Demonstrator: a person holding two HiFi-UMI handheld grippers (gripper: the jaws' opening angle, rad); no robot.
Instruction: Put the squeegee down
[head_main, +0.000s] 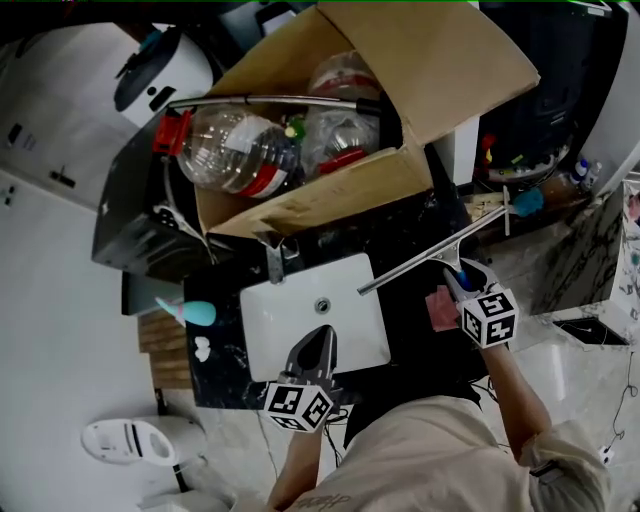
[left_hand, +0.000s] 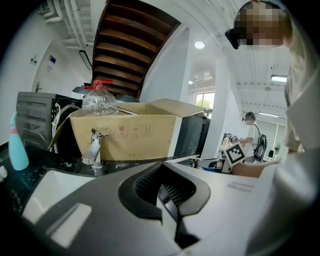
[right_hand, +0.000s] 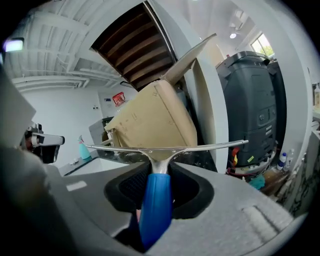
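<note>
Head view, biggest thing first: a cardboard box (head_main: 400, 100) stuffed with plastic bottles hogs the back of the black counter (head_main: 405, 235). That leaves only the front strip around the white sink (head_main: 258, 300) free. The squeegee (head_main: 420, 262) looks to be up off the surface, its long blade slanting over the counter from the sink's right corner toward the box. My right gripper (head_main: 458, 285) is clamped on its blue handle with the blade out front and roughly level, I reckon so it can land flat. My left gripper (head_main: 318, 350) is closed with nothing in it, parked over the sink's front edge, out of the way. Just beside the right gripper there's a little pink cloth (head_main: 441, 309) on the counter. Best guess, the squeegee goes down near it, right of the sink.
</note>
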